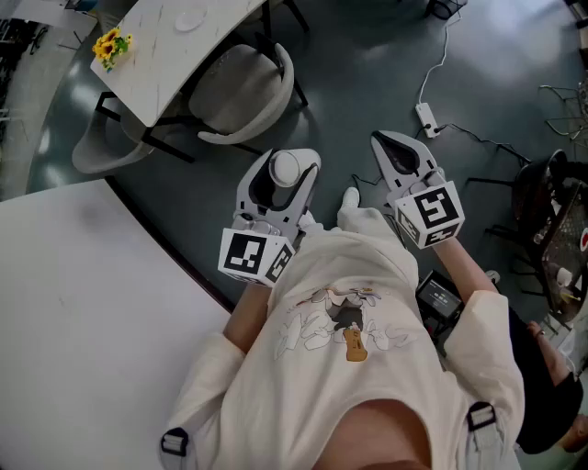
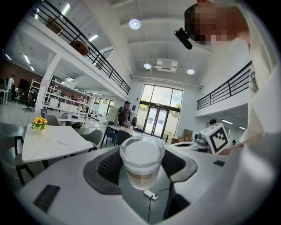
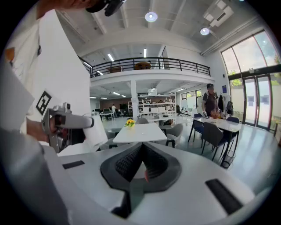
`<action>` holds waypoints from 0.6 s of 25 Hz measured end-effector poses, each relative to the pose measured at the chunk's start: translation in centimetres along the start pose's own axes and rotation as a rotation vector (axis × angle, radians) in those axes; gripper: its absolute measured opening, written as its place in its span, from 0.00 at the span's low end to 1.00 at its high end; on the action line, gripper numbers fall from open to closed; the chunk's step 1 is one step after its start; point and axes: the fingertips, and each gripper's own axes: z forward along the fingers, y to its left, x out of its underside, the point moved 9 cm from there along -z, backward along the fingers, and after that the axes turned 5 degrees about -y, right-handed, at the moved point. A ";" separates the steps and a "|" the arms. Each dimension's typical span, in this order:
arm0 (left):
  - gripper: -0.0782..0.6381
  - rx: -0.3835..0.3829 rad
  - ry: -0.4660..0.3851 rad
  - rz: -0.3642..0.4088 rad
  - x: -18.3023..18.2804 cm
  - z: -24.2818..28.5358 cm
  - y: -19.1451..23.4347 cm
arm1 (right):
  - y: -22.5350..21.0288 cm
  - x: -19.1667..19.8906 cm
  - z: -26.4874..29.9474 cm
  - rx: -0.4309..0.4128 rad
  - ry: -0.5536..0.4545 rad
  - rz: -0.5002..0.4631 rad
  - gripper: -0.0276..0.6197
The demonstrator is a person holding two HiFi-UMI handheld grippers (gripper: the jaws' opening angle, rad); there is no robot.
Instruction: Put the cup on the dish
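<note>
A clear plastic cup (image 1: 285,168) sits upright between the pads of my left gripper (image 1: 283,158), held over the grey floor in front of the person's body. In the left gripper view the cup (image 2: 141,169) fills the gap of the left gripper (image 2: 141,151), with both pads against its sides. A small white dish (image 1: 188,20) lies on the marble table (image 1: 156,69) farther ahead; the same dish (image 2: 66,139) appears at the left of the left gripper view. My right gripper (image 1: 393,145) is beside the left one, with its jaws together and nothing between them (image 3: 140,147).
Yellow flowers (image 1: 110,44) stand on the marble table's corner. Pale chairs (image 1: 248,92) surround that table. A large white table (image 1: 83,321) is at my left. A power strip (image 1: 427,119) and its cable lie on the floor ahead right. People sit at distant tables (image 3: 213,105).
</note>
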 end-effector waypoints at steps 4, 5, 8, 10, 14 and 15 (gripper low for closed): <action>0.49 -0.013 0.000 0.039 -0.2 -3.4 0.0 | 2.7 -2.0 1.8 -0.029 -0.055 -0.064 0.05; 0.49 -0.022 -0.004 0.030 -0.1 -4.0 0.0 | 2.9 -2.3 1.9 -0.029 -0.061 -0.080 0.05; 0.49 -0.049 -0.011 0.003 0.3 -4.9 -0.2 | 3.1 -2.2 1.7 -0.027 -0.058 -0.056 0.05; 0.49 -0.057 -0.016 -0.003 0.2 -5.1 -0.4 | 2.9 -2.0 1.5 -0.040 -0.057 -0.011 0.05; 0.49 -0.057 -0.004 -0.026 1.3 -4.7 -1.1 | 3.0 -1.1 0.3 -0.080 -0.057 0.030 0.05; 0.49 -0.052 0.006 -0.030 1.6 -4.5 -1.3 | 3.0 -0.8 -0.1 -0.079 -0.051 0.015 0.05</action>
